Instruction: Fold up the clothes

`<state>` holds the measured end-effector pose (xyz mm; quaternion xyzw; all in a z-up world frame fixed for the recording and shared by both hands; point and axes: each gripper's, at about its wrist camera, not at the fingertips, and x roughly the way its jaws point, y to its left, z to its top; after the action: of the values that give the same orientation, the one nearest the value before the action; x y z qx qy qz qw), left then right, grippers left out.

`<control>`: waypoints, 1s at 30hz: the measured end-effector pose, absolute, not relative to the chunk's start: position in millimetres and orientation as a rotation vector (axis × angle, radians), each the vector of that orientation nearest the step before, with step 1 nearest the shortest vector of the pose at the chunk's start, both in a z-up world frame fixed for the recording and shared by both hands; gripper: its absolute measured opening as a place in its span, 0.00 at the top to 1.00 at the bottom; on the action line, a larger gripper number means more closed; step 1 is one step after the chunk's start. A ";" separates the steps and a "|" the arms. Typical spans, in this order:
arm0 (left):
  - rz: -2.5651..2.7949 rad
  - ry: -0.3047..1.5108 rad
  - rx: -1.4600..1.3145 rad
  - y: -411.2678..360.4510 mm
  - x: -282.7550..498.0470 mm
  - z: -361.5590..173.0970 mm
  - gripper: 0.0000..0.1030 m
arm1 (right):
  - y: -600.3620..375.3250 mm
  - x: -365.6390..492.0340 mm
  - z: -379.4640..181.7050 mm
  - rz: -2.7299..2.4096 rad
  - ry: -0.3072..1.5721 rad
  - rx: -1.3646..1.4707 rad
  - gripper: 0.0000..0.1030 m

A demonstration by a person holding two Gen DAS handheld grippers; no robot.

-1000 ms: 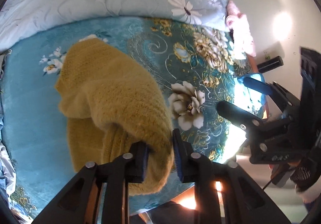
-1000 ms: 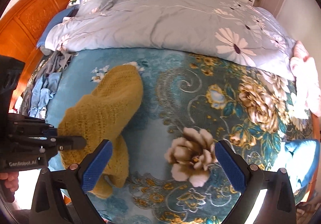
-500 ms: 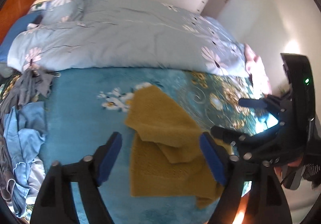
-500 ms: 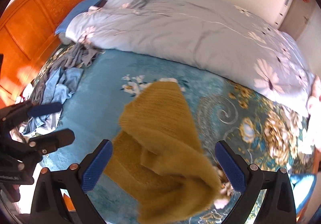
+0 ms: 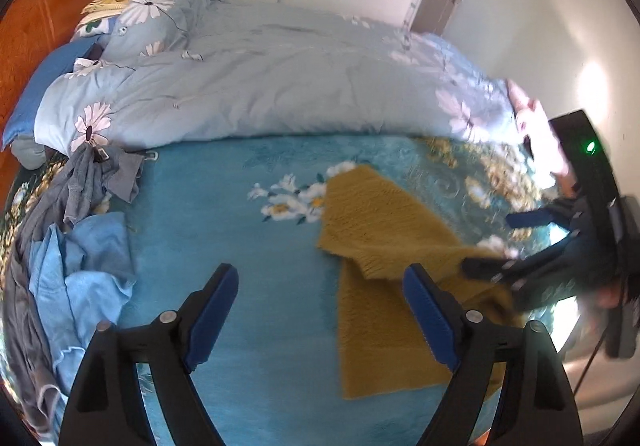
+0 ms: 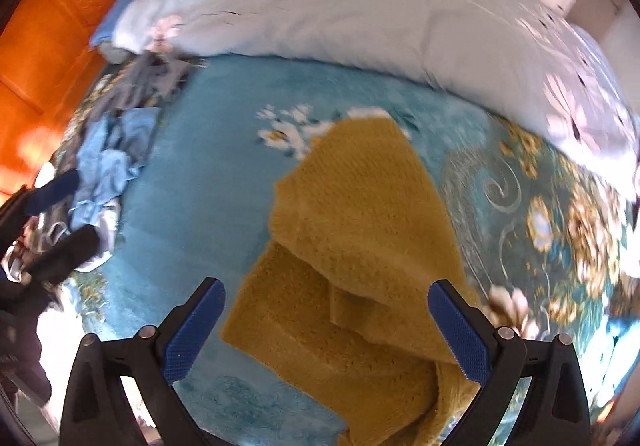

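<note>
A mustard-yellow knitted sweater [image 5: 384,246] lies partly folded on the teal floral bedspread [image 5: 224,214]; in the right wrist view the sweater [image 6: 360,230] fills the centre. My left gripper [image 5: 320,310] is open and empty, above the bedspread just left of the sweater. My right gripper [image 6: 324,330] is open and empty, hovering over the sweater's near part. The right gripper also shows at the right edge of the left wrist view [image 5: 516,246], over the sweater's right side. The left gripper shows at the left edge of the right wrist view [image 6: 56,222].
A heap of grey and light-blue clothes [image 5: 68,230] lies at the bedspread's left. A pale-blue daisy duvet [image 5: 280,82] covers the far half of the bed. An orange wooden headboard [image 6: 48,58] stands at left. A pink cloth [image 5: 536,126] lies at far right.
The left gripper let go of the sweater, opened wide and drew back leftward. The sweater now lies on the bed. The right gripper, open throughout, moved over the sweater.
</note>
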<state>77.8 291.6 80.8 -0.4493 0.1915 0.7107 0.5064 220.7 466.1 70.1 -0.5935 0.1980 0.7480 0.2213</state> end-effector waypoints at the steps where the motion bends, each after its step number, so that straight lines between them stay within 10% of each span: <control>1: 1.706 0.476 -1.099 291.6 74.5 75.5 0.17 | 467.4 221.1 65.9 2.065 0.543 -1.655 0.00; 8: 1.727 0.436 -1.257 279.2 51.5 52.1 0.17 | 473.7 219.9 37.0 2.062 0.493 -1.772 0.03; 20: 1.879 0.349 -1.477 260.3 59.3 45.3 0.17 | 466.4 187.4 -36.5 2.073 0.242 -2.096 0.48; 25: 1.889 0.308 -1.511 276.5 72.1 48.0 0.17 | 496.4 204.4 -39.4 2.085 0.380 -2.106 0.82; 30: 1.862 0.306 -1.555 309.9 82.5 46.1 0.17 | 546.9 228.4 -9.2 2.140 0.431 -1.946 0.91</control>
<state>82.5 309.9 46.1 -0.5978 0.1176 0.7158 0.3413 228.4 546.9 -9.2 -0.6615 0.1464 0.7275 0.1085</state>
